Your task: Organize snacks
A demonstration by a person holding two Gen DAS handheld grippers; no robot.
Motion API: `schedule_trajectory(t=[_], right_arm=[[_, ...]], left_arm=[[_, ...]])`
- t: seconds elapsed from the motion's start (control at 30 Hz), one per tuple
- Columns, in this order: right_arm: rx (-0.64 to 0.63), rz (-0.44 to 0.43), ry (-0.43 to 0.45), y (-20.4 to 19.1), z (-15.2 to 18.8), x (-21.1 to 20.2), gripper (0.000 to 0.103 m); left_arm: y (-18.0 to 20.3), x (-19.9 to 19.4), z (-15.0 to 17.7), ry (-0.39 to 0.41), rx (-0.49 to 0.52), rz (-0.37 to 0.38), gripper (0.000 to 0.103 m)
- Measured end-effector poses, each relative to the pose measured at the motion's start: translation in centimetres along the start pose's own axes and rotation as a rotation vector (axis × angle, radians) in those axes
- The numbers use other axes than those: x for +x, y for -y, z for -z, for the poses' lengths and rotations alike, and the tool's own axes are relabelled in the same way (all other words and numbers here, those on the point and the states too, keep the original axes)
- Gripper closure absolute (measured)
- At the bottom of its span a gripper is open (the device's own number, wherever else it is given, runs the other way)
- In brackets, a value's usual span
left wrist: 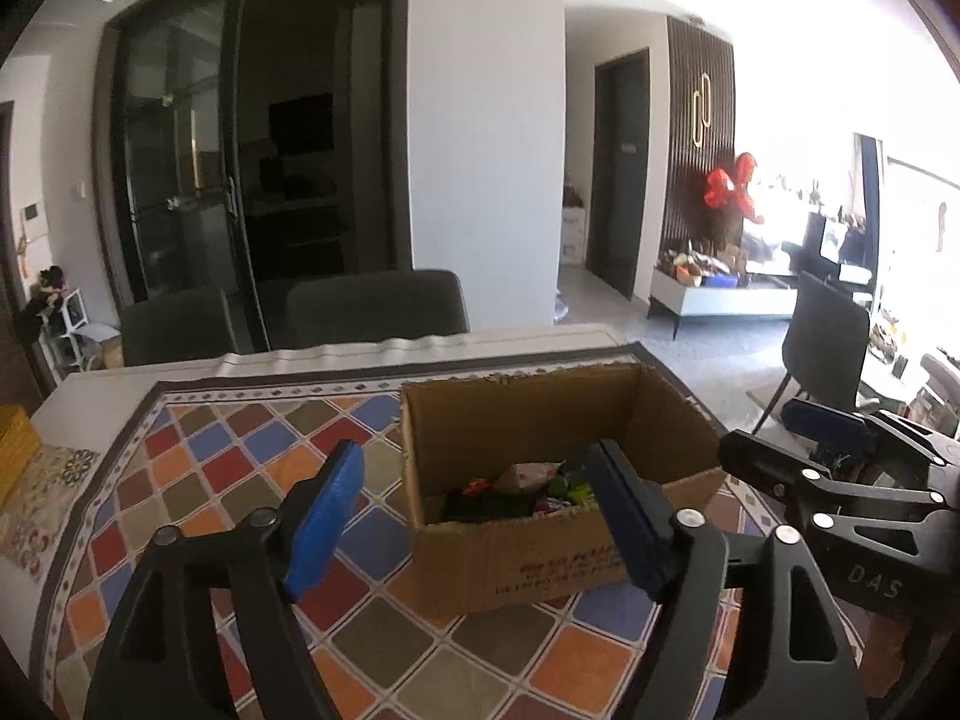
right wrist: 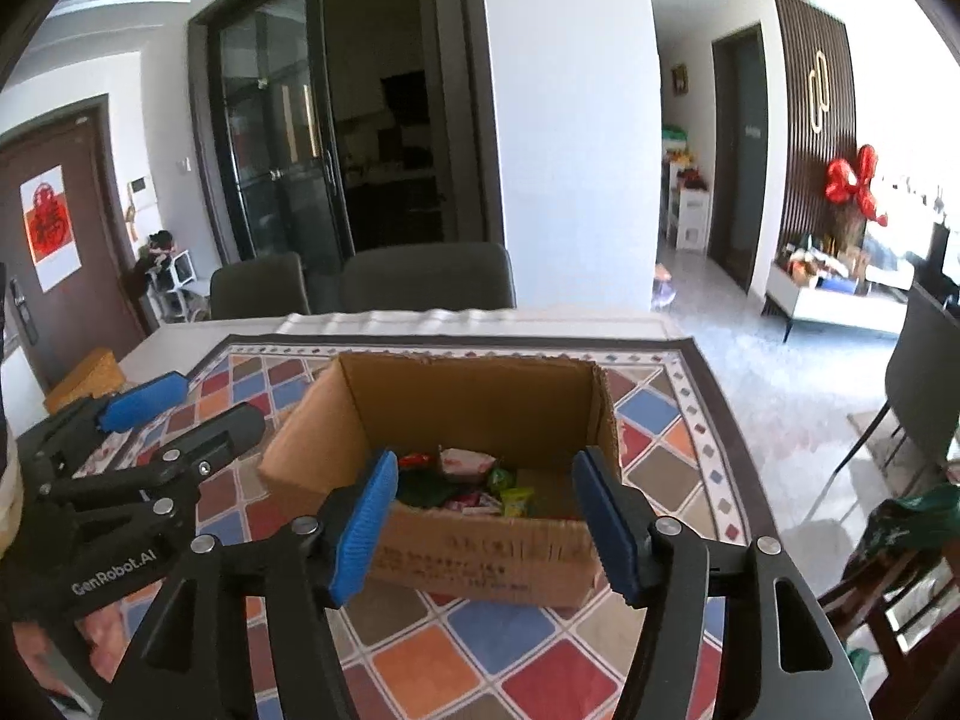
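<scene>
An open cardboard box stands on a table covered by a cloth patterned in red, blue, orange and brown diamonds. Inside the box, at the bottom, lies a loose heap of snacks: small wrapped packets in red, white, green and yellow. They sit toward the near wall of the box.

The left gripper is held over the cloth at the near left corner of the box. Its blue pads stand apart with nothing between them; the right pad overlaps the near wall of the box in the left wrist view, but contact cannot be confirmed. The right gripper is held just in front of the near wall of the box, pointing down into it. Its blue pads are likewise spread and empty, framing the snack heap from this side. Each gripper is visible from the other's camera, side by side and close together.

Two dark chairs stand at the far edge of the table. A yellow box rests at the left edge of the table.
</scene>
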State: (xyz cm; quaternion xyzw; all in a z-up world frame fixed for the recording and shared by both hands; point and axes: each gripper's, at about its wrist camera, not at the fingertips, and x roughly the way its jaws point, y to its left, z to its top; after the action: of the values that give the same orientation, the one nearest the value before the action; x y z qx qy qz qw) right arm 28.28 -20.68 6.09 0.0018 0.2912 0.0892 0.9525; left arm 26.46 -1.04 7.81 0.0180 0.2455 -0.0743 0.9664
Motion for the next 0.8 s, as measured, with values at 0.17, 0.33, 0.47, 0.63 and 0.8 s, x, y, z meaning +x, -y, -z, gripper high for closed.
schedule_trajectory(t=[0.17,0.33,0.47,0.63,0.8], right_arm=[[0.003,0.021,0.066,-0.8,1.1,-3.6,0.034],[-0.021,0.057,0.124,-1.8,2.6,-7.0,0.028],[-0.032,0.084,0.152,-2.2,3.8,-9.3,0.025],[-0.024,0.088,0.165,-2.5,5.6,-11.7,0.019],[0.010,0.092,0.166,-2.1,7.3,-13.5,0.014]], left_arm=[[0.2,-3.7,1.4,0.054,0.007,-0.032,0.013],[0.2,-6.8,2.8,0.085,-0.011,-0.055,0.005],[0.3,-8.9,3.8,0.104,-0.014,-0.060,0.000],[0.7,-11.5,5.3,0.120,0.003,-0.068,0.000],[1.4,-13.7,6.4,0.138,0.025,-0.076,0.000]])
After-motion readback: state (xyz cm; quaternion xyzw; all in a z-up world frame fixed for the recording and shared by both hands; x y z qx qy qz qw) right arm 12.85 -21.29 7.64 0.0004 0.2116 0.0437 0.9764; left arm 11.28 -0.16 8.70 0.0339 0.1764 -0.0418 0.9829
